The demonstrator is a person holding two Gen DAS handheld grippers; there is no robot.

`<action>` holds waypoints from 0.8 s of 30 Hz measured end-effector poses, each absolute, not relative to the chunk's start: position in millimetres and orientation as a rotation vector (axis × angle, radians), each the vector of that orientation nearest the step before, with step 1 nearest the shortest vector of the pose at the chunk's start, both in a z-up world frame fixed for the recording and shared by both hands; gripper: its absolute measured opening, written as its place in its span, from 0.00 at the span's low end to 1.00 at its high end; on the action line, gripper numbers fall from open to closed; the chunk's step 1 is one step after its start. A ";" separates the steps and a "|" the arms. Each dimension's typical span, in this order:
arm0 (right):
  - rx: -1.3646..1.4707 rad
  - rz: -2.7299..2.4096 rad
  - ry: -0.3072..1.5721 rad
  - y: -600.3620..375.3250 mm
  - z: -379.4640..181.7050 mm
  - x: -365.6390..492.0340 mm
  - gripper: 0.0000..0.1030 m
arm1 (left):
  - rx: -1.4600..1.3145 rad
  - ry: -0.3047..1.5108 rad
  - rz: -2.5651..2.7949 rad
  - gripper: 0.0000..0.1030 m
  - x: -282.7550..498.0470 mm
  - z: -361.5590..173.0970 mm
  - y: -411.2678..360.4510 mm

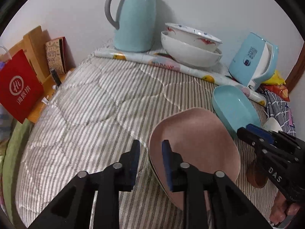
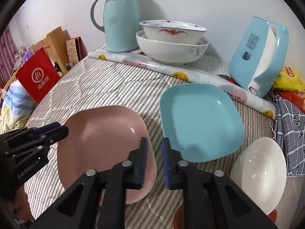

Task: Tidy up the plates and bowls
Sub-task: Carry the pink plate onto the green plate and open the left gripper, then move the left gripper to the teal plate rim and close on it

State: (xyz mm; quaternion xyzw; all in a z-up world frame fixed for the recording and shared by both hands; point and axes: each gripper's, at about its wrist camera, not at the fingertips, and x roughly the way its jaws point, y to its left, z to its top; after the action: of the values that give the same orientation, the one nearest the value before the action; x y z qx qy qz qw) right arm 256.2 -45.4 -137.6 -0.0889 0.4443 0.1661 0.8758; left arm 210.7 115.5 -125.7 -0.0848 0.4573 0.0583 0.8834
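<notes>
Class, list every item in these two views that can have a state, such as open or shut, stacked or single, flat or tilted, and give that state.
Left gripper: open, straddling the pink plate's edge.
Right gripper: open, holding nothing.
Pink plate: tilted, one edge raised.
Blue plate: single, right way up.
White bowl: tipped on its side.
Patterned bowl: nested in the large bowl.
Flask: upright, lid shut.
Kettle: upright, lid shut.

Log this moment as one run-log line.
left claw: open at pink plate rim | right claw: open, between pink plate and blue plate | white bowl: untouched | stacked bowls: at wall
</notes>
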 end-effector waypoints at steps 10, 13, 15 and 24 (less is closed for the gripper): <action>-0.125 0.289 0.838 -86.8 -102.4 248.9 0.52 | -0.084 0.852 0.160 0.42 223.5 -88.5 91.7; -0.110 0.271 0.821 -100.0 -95.1 248.1 0.53 | -0.063 0.826 0.161 0.43 230.5 -81.3 84.4; -0.103 0.253 0.811 -109.0 -90.5 248.7 0.54 | -0.050 0.829 0.162 0.46 237.5 -78.8 78.3; -0.076 0.220 0.810 -143.3 -82.8 259.2 0.63 | -0.053 0.819 0.151 0.47 260.9 -76.5 55.1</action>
State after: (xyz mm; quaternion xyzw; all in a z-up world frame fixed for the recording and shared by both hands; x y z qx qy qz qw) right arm 259.2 -143.3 -82.8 -0.0370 0.3930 0.1067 0.9126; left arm 260.9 55.1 -76.5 -0.0258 0.3978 0.0731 0.9142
